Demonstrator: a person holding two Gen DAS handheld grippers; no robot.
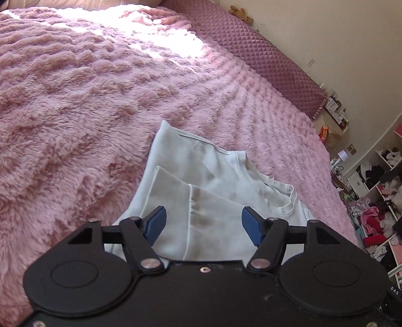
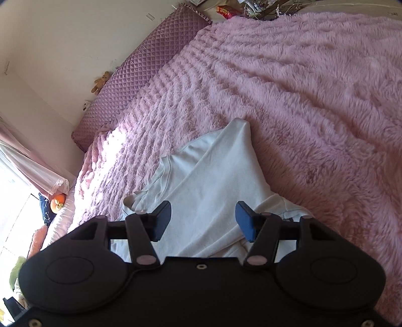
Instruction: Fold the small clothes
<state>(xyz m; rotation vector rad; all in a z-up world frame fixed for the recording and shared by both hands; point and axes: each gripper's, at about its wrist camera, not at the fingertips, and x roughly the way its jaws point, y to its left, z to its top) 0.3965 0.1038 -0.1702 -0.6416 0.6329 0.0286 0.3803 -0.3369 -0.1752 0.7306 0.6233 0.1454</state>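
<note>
A small white T-shirt (image 1: 206, 171) lies partly folded on a fluffy pink blanket (image 1: 88, 100), its ribbed collar (image 1: 289, 198) to the right and folded layers stacked near the gripper. My left gripper (image 1: 204, 212) hovers over the shirt's near part, open, the blue pads (image 1: 157, 222) wide apart with only flat cloth below them. In the right wrist view the same shirt (image 2: 216, 171) runs away from the gripper, a sleeve folded across it and the collar (image 2: 130, 201) at the left. My right gripper (image 2: 203, 210) is open above it, gripping nothing.
A quilted purple headboard cushion (image 1: 263, 55) lines the wall, with a small teddy bear (image 1: 238, 12) on top. Shelves stuffed with clothes (image 1: 377, 196) stand past the bed's right edge. A curtain and bright window (image 2: 30, 163) are at the left of the right wrist view.
</note>
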